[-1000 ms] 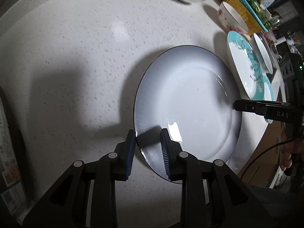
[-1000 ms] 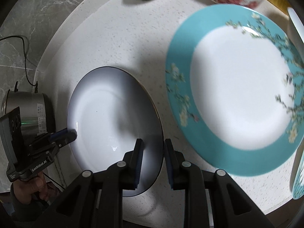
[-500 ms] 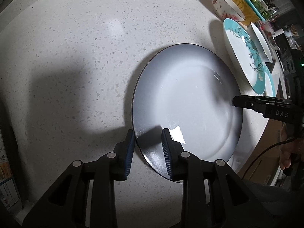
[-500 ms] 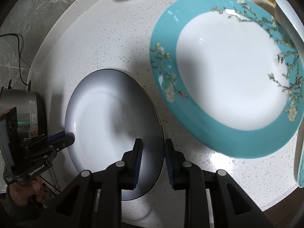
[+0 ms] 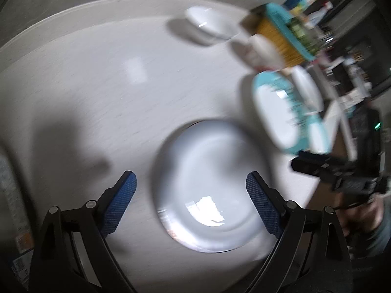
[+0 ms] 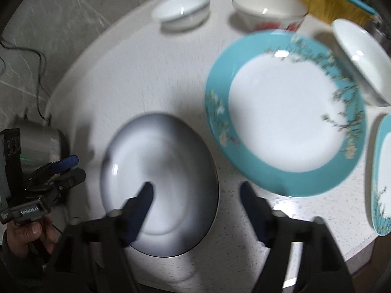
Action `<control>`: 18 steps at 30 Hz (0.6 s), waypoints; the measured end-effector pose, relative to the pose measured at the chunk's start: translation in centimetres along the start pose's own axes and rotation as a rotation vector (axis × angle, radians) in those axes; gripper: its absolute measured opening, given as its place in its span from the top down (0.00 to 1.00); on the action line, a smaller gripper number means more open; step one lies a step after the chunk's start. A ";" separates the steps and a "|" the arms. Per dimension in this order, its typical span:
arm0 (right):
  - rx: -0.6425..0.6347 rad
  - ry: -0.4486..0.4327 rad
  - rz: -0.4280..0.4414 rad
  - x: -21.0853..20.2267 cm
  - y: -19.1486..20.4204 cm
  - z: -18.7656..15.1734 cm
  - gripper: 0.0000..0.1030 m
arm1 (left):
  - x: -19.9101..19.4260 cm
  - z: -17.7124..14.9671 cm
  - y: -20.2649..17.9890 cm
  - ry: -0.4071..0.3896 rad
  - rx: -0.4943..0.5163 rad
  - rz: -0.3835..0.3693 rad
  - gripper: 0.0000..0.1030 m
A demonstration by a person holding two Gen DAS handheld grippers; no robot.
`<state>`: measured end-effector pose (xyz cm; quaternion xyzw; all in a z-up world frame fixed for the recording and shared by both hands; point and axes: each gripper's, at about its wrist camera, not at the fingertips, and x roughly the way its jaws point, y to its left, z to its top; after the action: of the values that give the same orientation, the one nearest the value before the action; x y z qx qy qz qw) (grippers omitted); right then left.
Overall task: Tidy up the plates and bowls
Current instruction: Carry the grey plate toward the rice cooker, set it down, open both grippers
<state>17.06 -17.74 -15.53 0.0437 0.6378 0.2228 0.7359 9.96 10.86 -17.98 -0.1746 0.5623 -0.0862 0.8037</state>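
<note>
A grey-rimmed white plate (image 5: 210, 185) lies flat on the white speckled counter (image 5: 97, 85); it also shows in the right wrist view (image 6: 158, 183). My left gripper (image 5: 190, 185) is open, its jaws spread wide above the plate's near side. My right gripper (image 6: 195, 193) is open too, its jaws astride the plate's right edge. A teal floral plate (image 6: 286, 112) lies to the right of the grey plate; the left wrist view shows it blurred (image 5: 276, 117). Both views are motion-blurred.
A white bowl (image 6: 180, 12) and a floral bowl (image 6: 268, 9) stand at the back. Another white bowl (image 6: 361, 56) and a second teal plate (image 6: 383, 175) lie at the right. A yellow basket (image 5: 278, 39) stands behind. A steel pot (image 6: 36, 141) is at the left.
Both grippers have opened and let go of the grey plate's rim, then pulled back and up. The plate now lies free on the counter.
</note>
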 end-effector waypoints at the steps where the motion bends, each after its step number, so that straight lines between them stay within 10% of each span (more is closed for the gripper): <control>1: 0.017 -0.031 0.024 -1.0 -0.3 -0.3 0.19 | -0.2 0.5 -0.7 -0.003 0.004 -0.055 0.11; 9: 0.247 -0.262 0.287 -7.1 -5.2 -5.3 0.00 | 2.2 1.0 -9.8 0.036 0.164 -0.287 0.00; 18: 0.284 -0.406 0.393 -12.2 -16.6 -7.0 0.00 | 6.7 0.2 -22.9 -0.005 0.284 -0.305 0.00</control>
<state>13.85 -38.78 -11.39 0.3119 0.4820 0.2561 0.7777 13.79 -12.49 -15.15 -0.1428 0.5096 -0.2851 0.7991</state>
